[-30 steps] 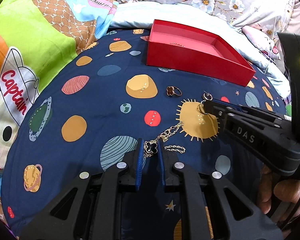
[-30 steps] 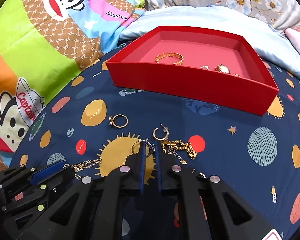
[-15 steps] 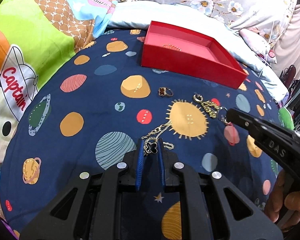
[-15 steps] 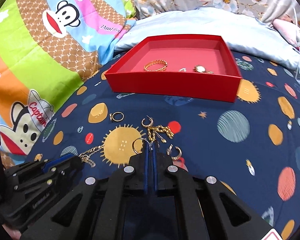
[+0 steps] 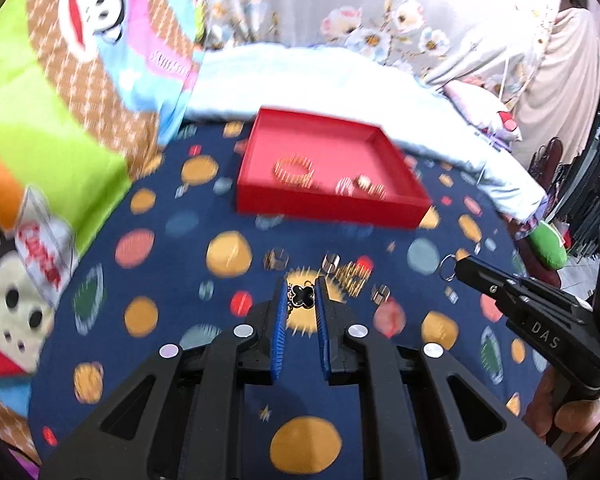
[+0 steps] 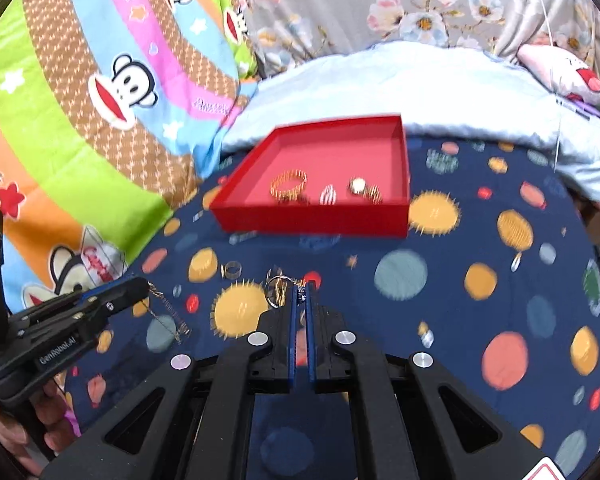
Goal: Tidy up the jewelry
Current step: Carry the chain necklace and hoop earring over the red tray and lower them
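My left gripper (image 5: 300, 294) is shut on a black clover charm (image 5: 303, 297) of a gold chain, held above the planet-print bedspread (image 5: 172, 320). In the right wrist view that left gripper (image 6: 142, 285) is at the left, and the chain (image 6: 168, 314) dangles from it. My right gripper (image 6: 302, 292) is shut on a gold hoop earring (image 6: 275, 289); the hoop (image 5: 446, 268) juts from its tip. Beyond both stands the red tray (image 6: 312, 220), holding a gold bracelet (image 6: 288, 184) and small pieces (image 6: 358, 186).
A ring (image 5: 276, 258), a gold chain with an earring (image 5: 350, 271) and another small earring (image 5: 380, 294) lie on the bedspread before the tray (image 5: 328, 208). A cartoon monkey quilt (image 6: 100, 140) rises at the left, and a pale blue blanket (image 6: 420, 88) lies behind the tray.
Both grippers have risen off the bedspread. The right one shut on the hoop earring and lifted it; the left one carried the clover charm up, pulling its chain off the cloth.
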The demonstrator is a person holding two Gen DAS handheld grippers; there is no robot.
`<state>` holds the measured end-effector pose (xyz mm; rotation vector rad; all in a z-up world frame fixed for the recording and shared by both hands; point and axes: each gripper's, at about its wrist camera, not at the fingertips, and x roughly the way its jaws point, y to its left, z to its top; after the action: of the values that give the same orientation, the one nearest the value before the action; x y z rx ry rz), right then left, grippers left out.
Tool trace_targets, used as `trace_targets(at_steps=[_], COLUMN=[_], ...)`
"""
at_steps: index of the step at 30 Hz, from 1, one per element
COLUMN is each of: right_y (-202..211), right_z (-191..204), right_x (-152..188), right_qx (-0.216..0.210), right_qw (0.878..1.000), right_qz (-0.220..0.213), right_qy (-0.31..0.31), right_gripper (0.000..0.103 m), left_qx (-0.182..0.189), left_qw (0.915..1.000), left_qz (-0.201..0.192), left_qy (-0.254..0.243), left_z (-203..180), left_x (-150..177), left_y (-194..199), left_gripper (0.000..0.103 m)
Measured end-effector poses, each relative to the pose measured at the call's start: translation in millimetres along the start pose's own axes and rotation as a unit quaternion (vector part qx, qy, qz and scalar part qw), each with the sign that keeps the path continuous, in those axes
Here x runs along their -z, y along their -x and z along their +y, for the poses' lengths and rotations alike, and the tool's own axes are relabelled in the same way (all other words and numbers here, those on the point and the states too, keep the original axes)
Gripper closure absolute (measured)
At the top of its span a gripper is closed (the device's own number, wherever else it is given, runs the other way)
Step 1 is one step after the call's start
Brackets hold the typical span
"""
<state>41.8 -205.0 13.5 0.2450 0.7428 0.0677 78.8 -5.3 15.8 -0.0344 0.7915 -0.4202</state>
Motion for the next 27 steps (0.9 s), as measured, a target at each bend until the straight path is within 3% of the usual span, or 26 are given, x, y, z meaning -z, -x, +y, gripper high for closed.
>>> trace_targets(at_steps=[5, 10, 15, 20, 27], right_y=[0, -17, -46, -77, -110], right_z=[-7, -17, -27, -32, -39], right_x=[-35, -73, -98, -104, -98], right_qx=[0.004, 0.012, 0.016, 0.019, 0.016], right_qw=[1.0, 0.999, 0.999, 1.0, 1.0], right_qz=[-0.027, -0.045, -0.038, -0.02, 0.008], right_qy=[0.004, 0.004, -0.002, -0.004, -0.013], right_gripper=[0.1, 0.1, 0.1, 0.1, 0.1], left_qx=[0.017, 0.012, 0.005, 0.008, -0.009], left_qw=[0.9989, 0.9961, 0.9939, 0.9956, 0.9976], left_qz=[-0.042, -0.079, -0.1, -0.087, -0.06], left_qy=[-0.014, -0.038, -0.046, -0.035, -0.033], left_z=[-11, -22, -26, -20, -15], left_x=[-48, -93, -132, -152, -152], left_y=[4, -4, -28, -61, -102], left_gripper=[0.09, 0.09, 0.09, 0.09, 0.09])
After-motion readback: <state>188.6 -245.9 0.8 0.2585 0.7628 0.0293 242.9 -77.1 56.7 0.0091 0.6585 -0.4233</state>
